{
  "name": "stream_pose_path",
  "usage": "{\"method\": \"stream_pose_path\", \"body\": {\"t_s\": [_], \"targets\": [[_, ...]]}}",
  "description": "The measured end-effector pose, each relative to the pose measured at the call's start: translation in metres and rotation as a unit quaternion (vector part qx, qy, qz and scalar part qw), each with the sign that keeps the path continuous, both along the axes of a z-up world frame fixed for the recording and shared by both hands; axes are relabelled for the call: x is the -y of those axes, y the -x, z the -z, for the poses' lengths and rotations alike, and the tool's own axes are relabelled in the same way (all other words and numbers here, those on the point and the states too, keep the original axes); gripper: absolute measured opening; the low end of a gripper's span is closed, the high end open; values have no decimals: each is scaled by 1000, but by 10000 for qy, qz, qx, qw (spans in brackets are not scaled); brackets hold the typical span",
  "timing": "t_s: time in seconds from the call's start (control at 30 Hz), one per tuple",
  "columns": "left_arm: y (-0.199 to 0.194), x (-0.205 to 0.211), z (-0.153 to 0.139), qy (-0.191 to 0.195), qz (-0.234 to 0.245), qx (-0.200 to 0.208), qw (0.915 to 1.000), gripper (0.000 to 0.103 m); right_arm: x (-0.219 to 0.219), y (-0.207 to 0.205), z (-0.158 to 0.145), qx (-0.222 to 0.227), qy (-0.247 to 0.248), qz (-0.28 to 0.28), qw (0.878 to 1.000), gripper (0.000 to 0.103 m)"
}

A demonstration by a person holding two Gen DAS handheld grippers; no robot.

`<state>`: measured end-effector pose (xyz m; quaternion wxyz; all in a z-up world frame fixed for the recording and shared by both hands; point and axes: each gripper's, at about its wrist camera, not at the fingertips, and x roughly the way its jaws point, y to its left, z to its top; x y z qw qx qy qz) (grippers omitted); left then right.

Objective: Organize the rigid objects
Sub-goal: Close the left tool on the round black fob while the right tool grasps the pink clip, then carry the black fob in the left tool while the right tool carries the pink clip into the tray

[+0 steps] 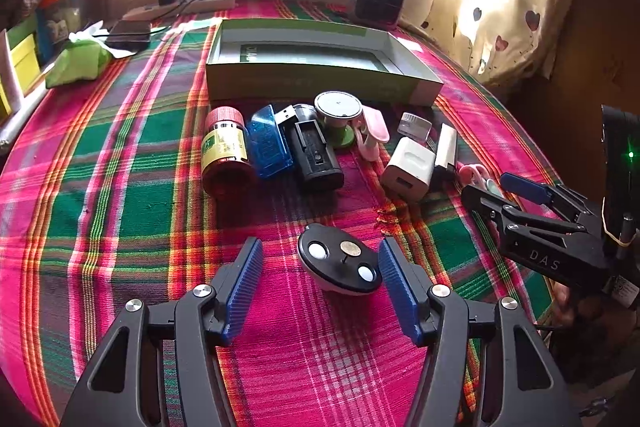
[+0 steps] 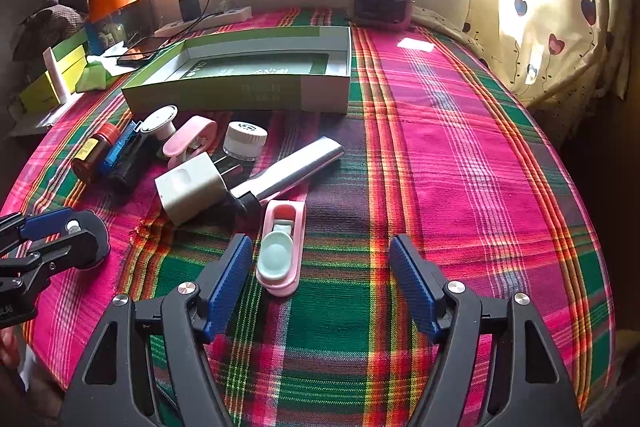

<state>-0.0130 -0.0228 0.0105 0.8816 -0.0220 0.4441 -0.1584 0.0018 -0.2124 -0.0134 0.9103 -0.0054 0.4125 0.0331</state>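
Between the spread left claw (image 1: 320,281), an oval gadget (image 1: 340,259).

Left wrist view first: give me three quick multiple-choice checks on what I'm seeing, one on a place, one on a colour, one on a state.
1. Where is the oval black-topped gadget?
A. Inside the green box
B. On the cloth between the left claw's open fingers
C. Held in the right claw

2. What colour is the cap of the brown bottle?
A. Red
B. White
C. Blue

3. What state is the green box in?
A. Lidded
B. Open and holding the sorted items
C. Open, with no loose items inside

Answers:
1 B: it lies ahead of the left claw, untouched.
2 A: the ribbed cap is red.
3 C: only a printed insert shows; the right claw is open too.
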Motion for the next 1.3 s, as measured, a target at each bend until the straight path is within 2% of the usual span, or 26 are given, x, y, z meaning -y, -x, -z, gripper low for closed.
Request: {"method": "stream_pose_path", "body": {"t_s": [0.1, 0.37, 0.47, 0.73, 1.0, 1.3], "targets": [[0, 2, 0, 37, 24, -1, 10000, 54, 0, -1, -1, 22, -3, -51, 10000, 63], [-3, -5, 0, 277, -85, -63, 9996, 32, 1, -2, -1, 93, -53, -84, 9999, 45], [-3, -5, 0, 302, -100, -80, 9995, 28, 3, -1, -1, 109, -65, -79, 9999, 38], [-3, -5, 0, 287, -131, -71, 9995, 28, 5, 0, -2, 157, -95, -113, 9998, 19], [-7, -8, -8, 220, -215, 21, 9995, 28, 6, 0, -4, 166, -168, -135, 9996, 19], [-18, -10, -31, 268, -206, 275, 9991, 28, 4, -3, -23, 370, -196, -222, 9989, 19]]}}
